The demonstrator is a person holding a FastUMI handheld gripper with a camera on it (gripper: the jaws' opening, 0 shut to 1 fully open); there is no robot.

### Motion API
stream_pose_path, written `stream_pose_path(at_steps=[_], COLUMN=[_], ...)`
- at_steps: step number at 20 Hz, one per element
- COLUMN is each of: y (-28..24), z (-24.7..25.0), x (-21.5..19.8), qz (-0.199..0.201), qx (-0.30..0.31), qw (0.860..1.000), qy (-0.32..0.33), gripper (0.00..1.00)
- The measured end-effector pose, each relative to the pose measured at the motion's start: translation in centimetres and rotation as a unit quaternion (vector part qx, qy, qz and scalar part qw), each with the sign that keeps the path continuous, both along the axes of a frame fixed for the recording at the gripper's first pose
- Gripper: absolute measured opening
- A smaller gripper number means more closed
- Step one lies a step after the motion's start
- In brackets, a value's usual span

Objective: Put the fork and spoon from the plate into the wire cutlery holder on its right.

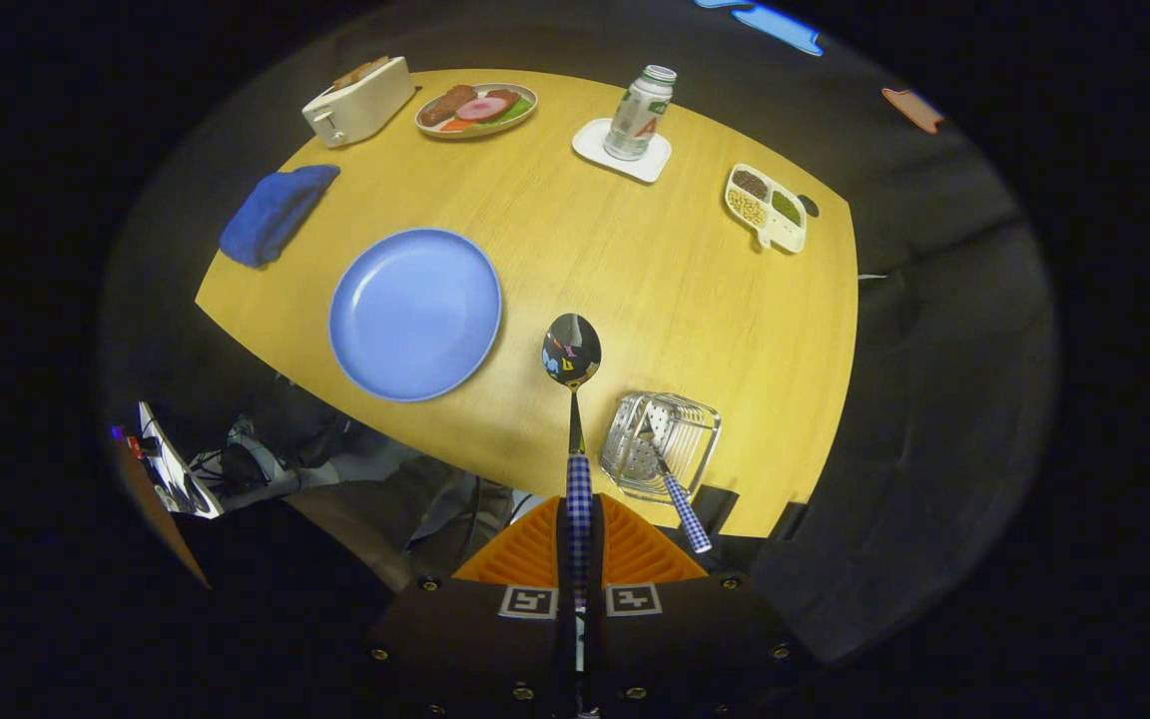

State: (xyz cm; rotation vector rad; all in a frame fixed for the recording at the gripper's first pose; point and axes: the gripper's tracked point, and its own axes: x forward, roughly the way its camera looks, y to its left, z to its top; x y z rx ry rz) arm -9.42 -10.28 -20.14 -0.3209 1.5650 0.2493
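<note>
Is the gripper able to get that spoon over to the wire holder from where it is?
Probably yes. The gripper is shut on the spoon, lifted above the table; the wire holder, already holding the fork, sits just beside it with nothing between.

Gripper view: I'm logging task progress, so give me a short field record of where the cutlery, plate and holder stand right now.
gripper: gripper shut on the spoon's checked handle
spoon: spoon held up over the table, bowl pointing forward beyond the fingers
fork: fork already in the holder, checked handle sticking out
wire cutlery holder: wire cutlery holder just ahead and right of the fingers, near the table edge
plate: blue plate left of the spoon, nothing on it
progress: fork placed, spoon not yet in
</note>
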Motion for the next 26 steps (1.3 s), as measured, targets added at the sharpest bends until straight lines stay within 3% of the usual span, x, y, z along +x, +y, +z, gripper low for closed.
stream_pose_path(at_steps=[10, 26], y=[-6.7, -7.8], z=[-0.3, -5.6], x=[-2.2, -0.8], qz=[-0.004, 0.067], qx=[-0.060, -0.101], qw=[0.995, 0.974], qy=[0.076, 0.194], gripper=[0.03, 0.03])
